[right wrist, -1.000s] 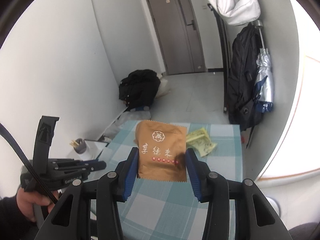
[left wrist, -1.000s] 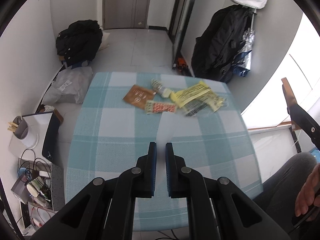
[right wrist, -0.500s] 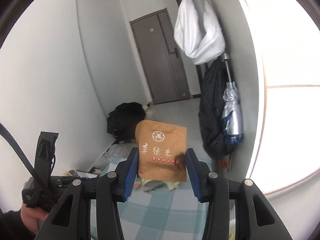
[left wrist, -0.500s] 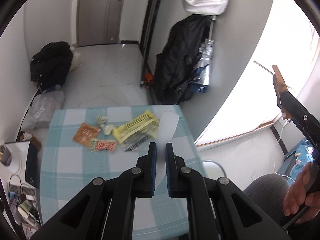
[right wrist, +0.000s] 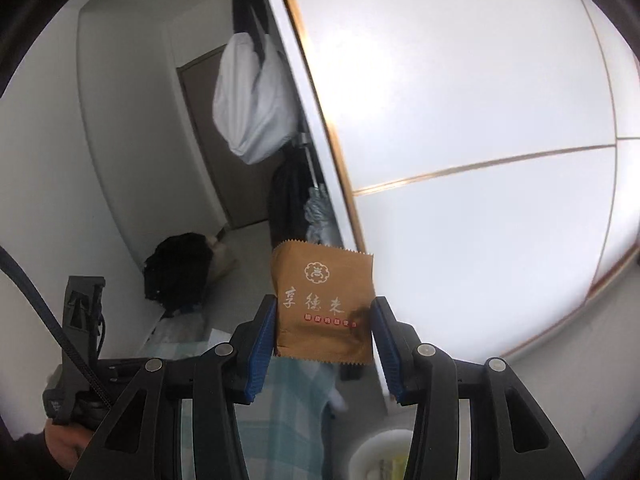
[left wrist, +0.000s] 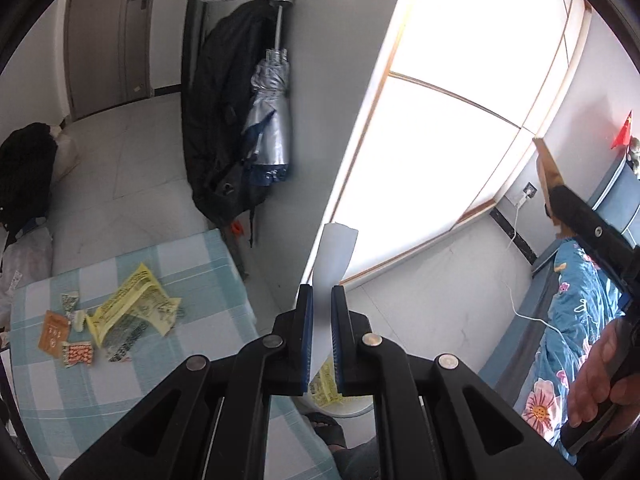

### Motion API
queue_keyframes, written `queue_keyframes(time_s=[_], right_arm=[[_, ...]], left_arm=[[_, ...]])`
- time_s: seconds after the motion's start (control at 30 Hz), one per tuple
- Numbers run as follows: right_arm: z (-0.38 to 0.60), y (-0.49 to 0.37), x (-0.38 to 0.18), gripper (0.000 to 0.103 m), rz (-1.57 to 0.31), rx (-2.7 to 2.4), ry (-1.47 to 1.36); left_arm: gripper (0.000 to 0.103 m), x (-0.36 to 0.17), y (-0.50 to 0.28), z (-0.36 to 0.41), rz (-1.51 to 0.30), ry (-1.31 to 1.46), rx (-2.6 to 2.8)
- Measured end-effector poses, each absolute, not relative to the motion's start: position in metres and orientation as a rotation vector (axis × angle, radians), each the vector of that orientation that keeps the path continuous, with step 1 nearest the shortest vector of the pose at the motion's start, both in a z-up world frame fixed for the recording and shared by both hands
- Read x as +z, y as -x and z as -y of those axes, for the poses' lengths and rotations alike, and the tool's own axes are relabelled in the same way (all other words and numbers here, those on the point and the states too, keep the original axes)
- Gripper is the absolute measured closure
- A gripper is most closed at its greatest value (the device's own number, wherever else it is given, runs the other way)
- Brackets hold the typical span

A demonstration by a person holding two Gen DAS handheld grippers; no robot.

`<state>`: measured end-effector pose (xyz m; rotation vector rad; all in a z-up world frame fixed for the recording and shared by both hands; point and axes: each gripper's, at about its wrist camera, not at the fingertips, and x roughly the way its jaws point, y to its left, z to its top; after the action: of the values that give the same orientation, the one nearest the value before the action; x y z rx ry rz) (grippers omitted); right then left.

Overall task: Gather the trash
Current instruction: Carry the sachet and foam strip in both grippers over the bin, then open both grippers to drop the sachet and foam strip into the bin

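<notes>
My left gripper (left wrist: 319, 334) is shut on a thin white translucent wrapper (left wrist: 334, 258) that stands up between its jaws, off the table's right edge. Below it a white bin (left wrist: 340, 404) holds a yellow wrapper (left wrist: 325, 386). My right gripper (right wrist: 324, 338) is shut on a brown sachet with white lettering (right wrist: 323, 306), held up in the air; the bin's rim (right wrist: 372, 446) shows below it. The right gripper also shows in the left wrist view (left wrist: 560, 196). On the checked table (left wrist: 132, 364) lie yellow wrappers (left wrist: 132, 310), a brown sachet (left wrist: 52, 330) and a red-patterned wrapper (left wrist: 78, 354).
A black backpack (left wrist: 220, 140) and a folded silver umbrella (left wrist: 268, 128) hang on the wall beyond the table. A bright window (left wrist: 440, 120) fills the right. A floral blue bedspread (left wrist: 568, 320) lies at right. A black bag (left wrist: 24, 168) sits on the floor.
Both grippers have swung right and away from the table, each carrying its wrapper. The left gripper now hangs past the table's right edge over the bin; the right has tilted up toward the window.
</notes>
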<state>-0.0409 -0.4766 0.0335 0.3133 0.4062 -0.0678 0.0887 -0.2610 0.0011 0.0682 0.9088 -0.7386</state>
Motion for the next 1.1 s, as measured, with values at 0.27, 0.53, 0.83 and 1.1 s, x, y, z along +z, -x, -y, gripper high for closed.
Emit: queue_keyframes(time_s=[0.27, 0.53, 0.83, 1.1], right_arm=[[0.523, 0.045, -0.042, 0.057, -0.553, -0.178, -0.383], [0.563, 0.039, -0.128, 0.058, -0.697, -0.206, -0.521], [0.577, 0.016, -0.242, 0.058, -0.899, -0.117, -0.68], [0.563, -0.003, -0.308, 0.057, -0.989, -0.026, -0.778]], left_arm=[[0.098, -0.048, -0.093, 0.321, -1.059, -0.12, -0.824], [0.098, -0.104, -0.098, 0.36, -1.193, -0.207, -0.849], [0.098, -0.184, -0.103, 0.397, -1.42, -0.326, -0.831], [0.098, -0.237, -0.102, 0.412, -1.606, -0.39, -0.815]])
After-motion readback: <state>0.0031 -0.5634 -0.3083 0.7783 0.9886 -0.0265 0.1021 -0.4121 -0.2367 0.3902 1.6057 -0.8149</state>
